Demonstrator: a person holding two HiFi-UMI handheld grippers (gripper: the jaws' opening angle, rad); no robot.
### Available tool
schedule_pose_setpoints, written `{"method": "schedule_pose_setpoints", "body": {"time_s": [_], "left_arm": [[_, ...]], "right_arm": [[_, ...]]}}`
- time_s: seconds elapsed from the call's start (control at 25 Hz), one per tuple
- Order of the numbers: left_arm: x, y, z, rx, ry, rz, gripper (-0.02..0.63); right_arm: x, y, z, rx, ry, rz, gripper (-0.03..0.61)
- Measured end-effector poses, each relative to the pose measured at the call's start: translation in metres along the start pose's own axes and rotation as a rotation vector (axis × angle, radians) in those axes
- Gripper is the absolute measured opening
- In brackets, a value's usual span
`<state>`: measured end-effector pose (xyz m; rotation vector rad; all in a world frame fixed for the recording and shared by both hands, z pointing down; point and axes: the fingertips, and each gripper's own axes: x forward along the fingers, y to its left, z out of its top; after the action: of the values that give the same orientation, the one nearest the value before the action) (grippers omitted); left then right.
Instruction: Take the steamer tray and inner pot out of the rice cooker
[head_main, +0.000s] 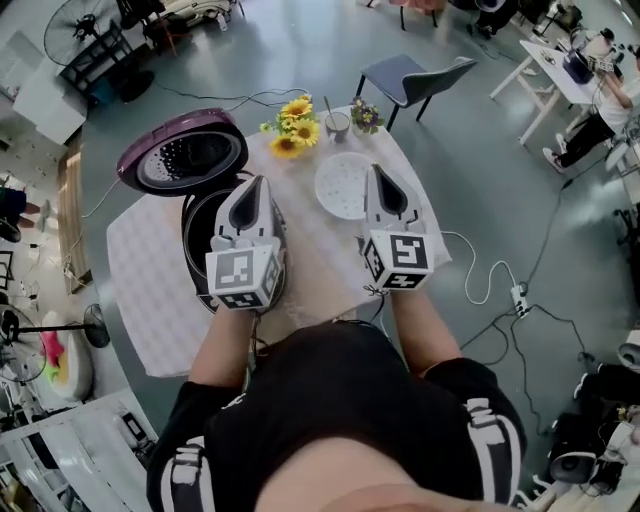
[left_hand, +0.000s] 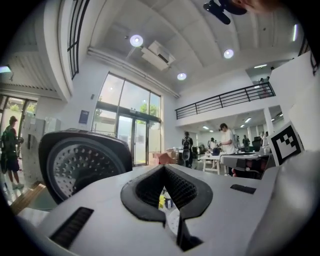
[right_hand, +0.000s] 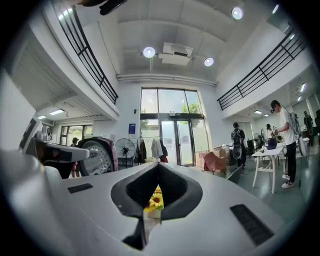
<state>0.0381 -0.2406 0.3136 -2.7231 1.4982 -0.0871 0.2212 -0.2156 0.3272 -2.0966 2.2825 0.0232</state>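
Left claw (head_main: 256, 185) and right claw (head_main: 379, 170) sit pinched together and empty in the head view, the left over the black rice cooker (head_main: 197, 232) with its purple lid (head_main: 183, 150) up, the right near the white perforated steamer tray (head_main: 343, 186) already out on the cloth-covered tabletop (head_main: 150, 300). Left gripper view: jaws together on nothing, lid ahead; right gripper view: the same, yellow sunflowers (right_hand: 156, 200) beyond. I judge the inner pot, hidden under the left claw, comes next: open, reach its rim.

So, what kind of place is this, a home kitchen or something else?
Probably a large open workshop or lab hall, not a home kitchen. It has a high ceiling with a balcony railing, tall glass doors, and white work tables with people at them.
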Motion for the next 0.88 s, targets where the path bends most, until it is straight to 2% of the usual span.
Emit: {"method": "schedule_pose_setpoints", "body": {"time_s": [0.4, 0.64, 0.88], "left_arm": [[-0.084, 0.089, 0.002, -0.01, 0.004, 0.184, 0.003], [-0.135, 0.141, -0.002, -0.011, 0.016, 0.278, 0.003], [-0.179, 0.191, -0.025, -0.043, 0.056, 0.38, 0.003]], "right_arm": [[0.022, 0.111, 0.006, 0.016, -0.003, 0.178, -0.002], [0.03, 0.174, 0.004, 0.016, 0.009, 0.246, -0.002], [0.036, 0.221, -0.006, 0.001, 0.034, 0.299, -0.002]]}}
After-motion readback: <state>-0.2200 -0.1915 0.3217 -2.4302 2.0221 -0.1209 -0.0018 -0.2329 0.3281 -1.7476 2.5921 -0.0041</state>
